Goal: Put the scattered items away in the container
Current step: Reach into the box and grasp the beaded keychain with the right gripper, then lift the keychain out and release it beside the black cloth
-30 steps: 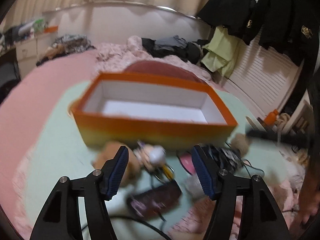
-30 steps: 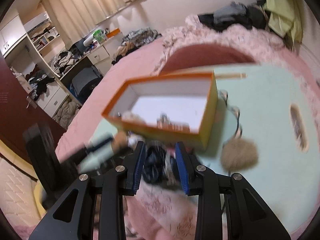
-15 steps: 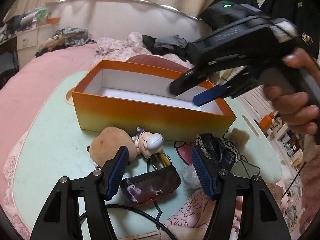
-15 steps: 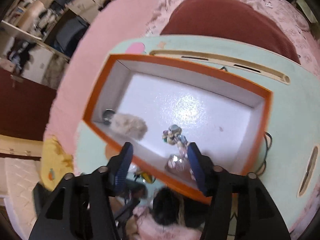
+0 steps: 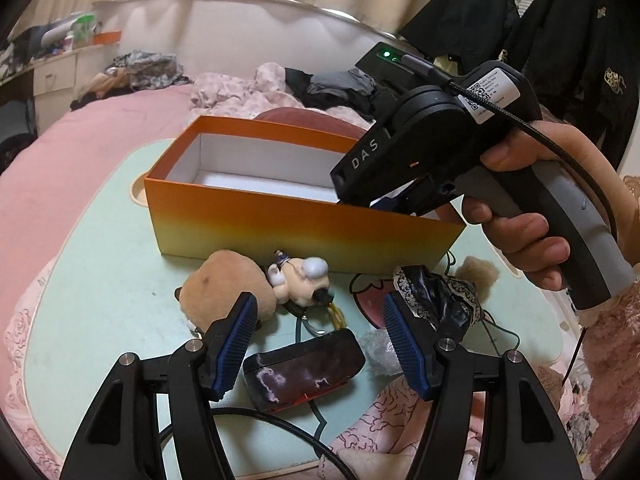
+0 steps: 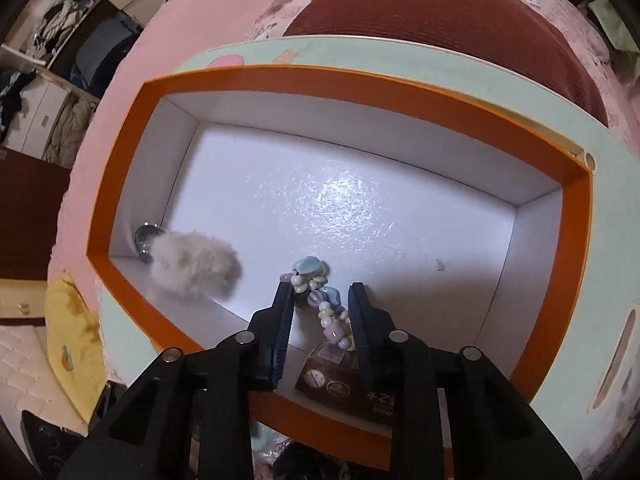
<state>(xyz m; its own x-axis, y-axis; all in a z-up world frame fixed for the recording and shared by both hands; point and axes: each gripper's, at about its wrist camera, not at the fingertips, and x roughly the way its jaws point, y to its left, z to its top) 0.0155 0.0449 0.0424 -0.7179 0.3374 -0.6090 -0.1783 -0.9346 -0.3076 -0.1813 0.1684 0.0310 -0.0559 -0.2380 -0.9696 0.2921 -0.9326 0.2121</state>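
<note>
The orange box (image 5: 280,232) stands on the pale green table (image 5: 100,260). A hand holds my right gripper (image 5: 400,152) tipped down into it. From above, the box (image 6: 120,184) holds a white fluffy pompom (image 6: 196,264), a bead string (image 6: 316,292) and a small brown box (image 6: 344,384). My right gripper (image 6: 320,300) hangs over the beads with its jaws closing; the pads do not press on them. My left gripper (image 5: 318,320) is open above a dark marbled case (image 5: 304,364). Past it lie a brown plush ball (image 5: 224,288) and a figurine keychain (image 5: 300,280).
A black lace cloth (image 5: 436,300), a tan pompom (image 5: 476,274) and crumpled plastic (image 5: 378,348) lie right of the case. A black cable (image 5: 256,416) runs under my left gripper. Pink bedding (image 5: 60,152) surrounds the table; dark clothes (image 5: 560,40) hang at the right.
The right gripper swung over the box and tipped down into it; its jaws were wider half a second ago and are narrower now. The left gripper stayed put.
</note>
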